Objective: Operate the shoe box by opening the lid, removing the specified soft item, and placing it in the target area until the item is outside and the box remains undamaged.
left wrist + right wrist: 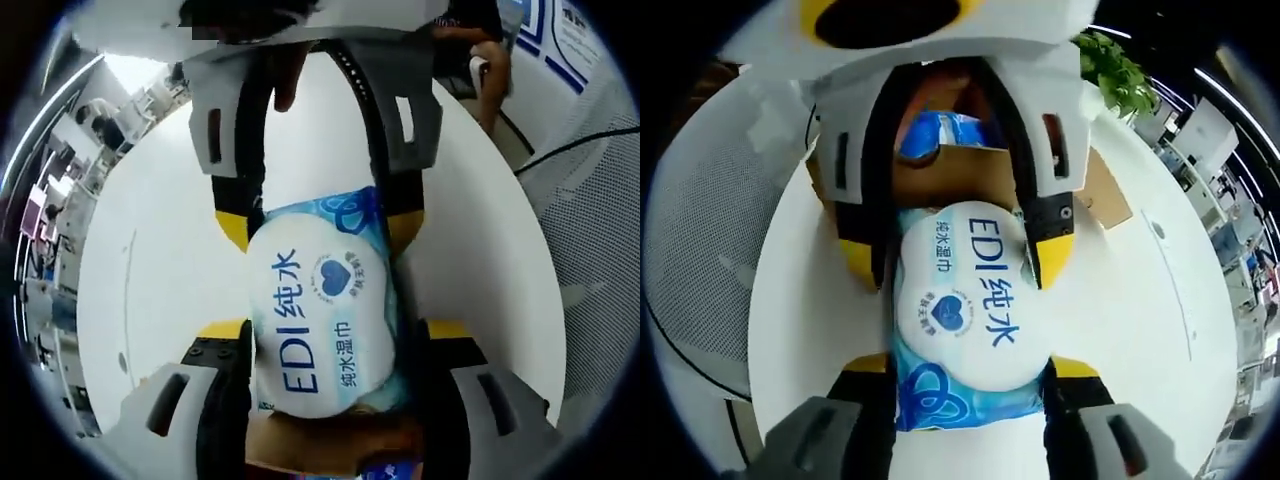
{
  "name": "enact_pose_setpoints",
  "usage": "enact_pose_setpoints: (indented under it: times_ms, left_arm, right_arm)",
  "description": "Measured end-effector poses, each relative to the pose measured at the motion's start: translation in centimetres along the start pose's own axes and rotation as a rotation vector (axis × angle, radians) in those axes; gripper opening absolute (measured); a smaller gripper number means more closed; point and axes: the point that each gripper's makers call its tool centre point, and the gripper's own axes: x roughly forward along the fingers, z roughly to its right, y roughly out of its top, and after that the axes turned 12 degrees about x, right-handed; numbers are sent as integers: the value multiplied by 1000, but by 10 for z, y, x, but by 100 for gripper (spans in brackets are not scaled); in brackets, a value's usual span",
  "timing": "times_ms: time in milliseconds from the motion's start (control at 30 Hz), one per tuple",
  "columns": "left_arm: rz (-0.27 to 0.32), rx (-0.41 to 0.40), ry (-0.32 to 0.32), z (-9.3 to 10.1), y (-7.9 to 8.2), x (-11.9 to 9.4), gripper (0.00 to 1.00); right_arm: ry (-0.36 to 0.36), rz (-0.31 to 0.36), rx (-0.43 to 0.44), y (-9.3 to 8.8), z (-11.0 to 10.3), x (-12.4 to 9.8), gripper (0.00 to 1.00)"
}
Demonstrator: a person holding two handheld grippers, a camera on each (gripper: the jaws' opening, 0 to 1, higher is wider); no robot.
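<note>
A soft pack of wet wipes point(320, 320), white and blue with "EDI" printed on it, hangs above the round white table point(160, 270) between both grippers. My left gripper point(335, 335) is shut on its near end in the left gripper view, and my right gripper point(320, 225) comes in from the top, shut on the far end. The right gripper view has the same pack point(965, 310), my right gripper point(970, 365) on the lower end and the left gripper point(955, 250) on the upper end. Behind it stands the open brown shoe box point(940, 175), with another blue packet point(940, 132) inside.
A box flap point(1105, 195) lies open to the right on the table point(1140, 320). A mesh chair point(710, 240) stands at the table's left edge, a potted plant point(1118, 75) beyond the box. A seated person point(480, 50) and another mesh chair point(590, 180) are past the table.
</note>
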Motion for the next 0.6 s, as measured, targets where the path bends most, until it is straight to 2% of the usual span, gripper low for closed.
enact_pose_setpoints:
  times_ms: [100, 200, 400, 500, 600]
  left_arm:
    - [11, -6, 29, -5, 1, -14, 68]
    - [64, -34, 62, -6, 8, -35, 68]
    - [83, -64, 122, -9, 3, -66, 68]
    - [122, -154, 151, -9, 1, -83, 68]
    - [134, -192, 174, -5, -7, -98, 69]
  right_arm:
    - [14, 41, 86, 3, -3, -9, 57]
    - [-4, 93, 139, 9, -1, -22, 60]
    - [-23, 133, 165, 14, -5, -39, 67]
    - [-43, 178, 208, 20, -6, -48, 67]
    - [-55, 219, 248, 28, -9, -53, 67]
